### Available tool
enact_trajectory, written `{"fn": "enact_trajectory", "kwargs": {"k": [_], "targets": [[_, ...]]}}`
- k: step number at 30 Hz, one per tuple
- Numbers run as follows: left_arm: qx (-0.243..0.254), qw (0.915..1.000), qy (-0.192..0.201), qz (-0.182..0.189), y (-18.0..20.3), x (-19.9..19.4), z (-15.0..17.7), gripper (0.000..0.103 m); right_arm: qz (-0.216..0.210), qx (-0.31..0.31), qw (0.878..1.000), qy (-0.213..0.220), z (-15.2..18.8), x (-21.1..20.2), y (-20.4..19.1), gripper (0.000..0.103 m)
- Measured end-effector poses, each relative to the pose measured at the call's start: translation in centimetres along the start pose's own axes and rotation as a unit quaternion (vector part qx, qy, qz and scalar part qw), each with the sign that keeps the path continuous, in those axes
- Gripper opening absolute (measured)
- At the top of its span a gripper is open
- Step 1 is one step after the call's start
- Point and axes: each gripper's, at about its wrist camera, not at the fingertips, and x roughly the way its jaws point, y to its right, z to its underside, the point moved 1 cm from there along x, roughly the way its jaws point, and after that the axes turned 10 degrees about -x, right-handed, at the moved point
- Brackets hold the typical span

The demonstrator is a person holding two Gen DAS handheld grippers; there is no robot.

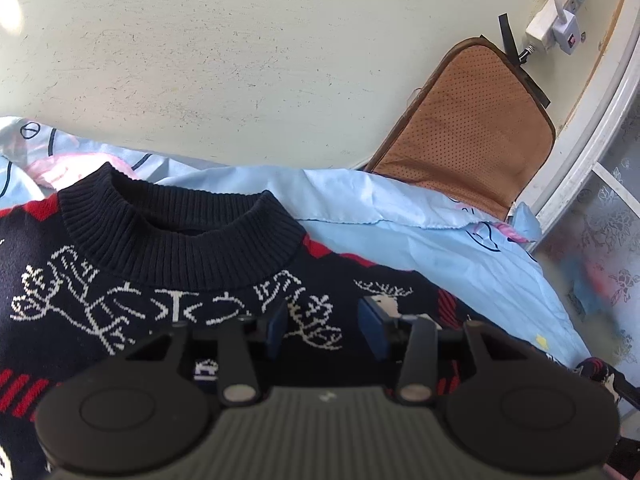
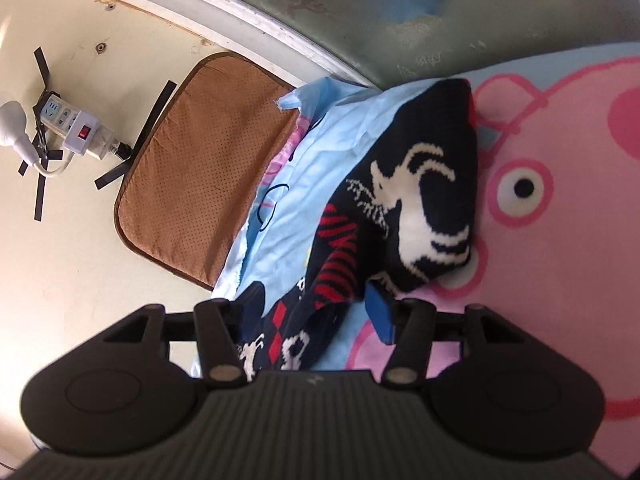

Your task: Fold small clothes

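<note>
1. Here is the small navy knitted sweater with white and red patterns (image 1: pixel 168 280), lying on a light blue sheet printed with a big pink cartoon pig (image 1: pixel 420 236), its ribbed round collar (image 1: pixel 180 232) facing the cream wall (image 1: pixel 240 60).
2. The left tool (image 1: pixel 326 326) hovers low over the sweater's chest, just below the collar; its blue pads (image 1: pixel 374 326) stand apart, with the white knitted pattern showing in the gap. The jaws are parted and nothing is pinched between them.
3. Over on the right wrist view, the sweater's sleeve (image 2: pixel 420 184) stretches away across the sheet (image 2: pixel 340 148), with a white knitted figure on it, and its far end reaches the pig's pink face.
4. The right tool (image 2: pixel 316 314) has its jaws spread wide. Sweater fabric sits between them, but the blue right pad (image 2: pixel 380 316) stands clear of the knit, so there is no grip.
5. In the background, a brown perforated cushion (image 2: pixel 200 168) leans against the wall beside the sheet's edge, and a white power strip (image 2: pixel 76 128) is taped to the wall with black strips.
</note>
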Motion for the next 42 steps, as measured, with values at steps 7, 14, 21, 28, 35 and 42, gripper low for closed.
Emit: {"fn": "enact_trajectory", "kwargs": {"k": [7, 14, 21, 28, 35, 42], "targets": [[0.001, 1.0, -0.002, 0.004, 0.0, 0.0, 0.0, 0.04, -0.005, -0.003, 1.0, -0.019, 1.1, 1.2, -1.3, 0.059], [-0.013, 0.9999, 0.0, 0.001, -0.6, 0.0, -0.5, 0.04, 0.074, -0.023, 0.997, 0.021, -4.1, 6.1, -0.1, 0.014], [-0.086, 0.9947, 0.045, 0.032, -3.7, -2.8, -3.5, 0.04, -0.048, -0.228, 0.969, 0.086, -4.5, 5.0, -12.6, 0.014], [-0.149, 0.9811, 0.123, -0.005, -9.1, -7.8, -8.0, 0.047, -0.223, -0.52, 0.824, -0.036, 9.9, 7.5, -25.7, 0.019], [-0.169, 0.9811, 0.086, -0.038, -13.1, -7.4, -9.8, 0.049, -0.246, -0.698, 0.646, -0.189, 21.2, 7.0, -23.6, 0.056], [-0.094, 0.9935, 0.043, -0.048, -10.8, -5.3, -8.4, 0.056, -0.181, -0.532, 0.812, -0.16, 7.6, 8.3, -22.2, 0.061]]}}
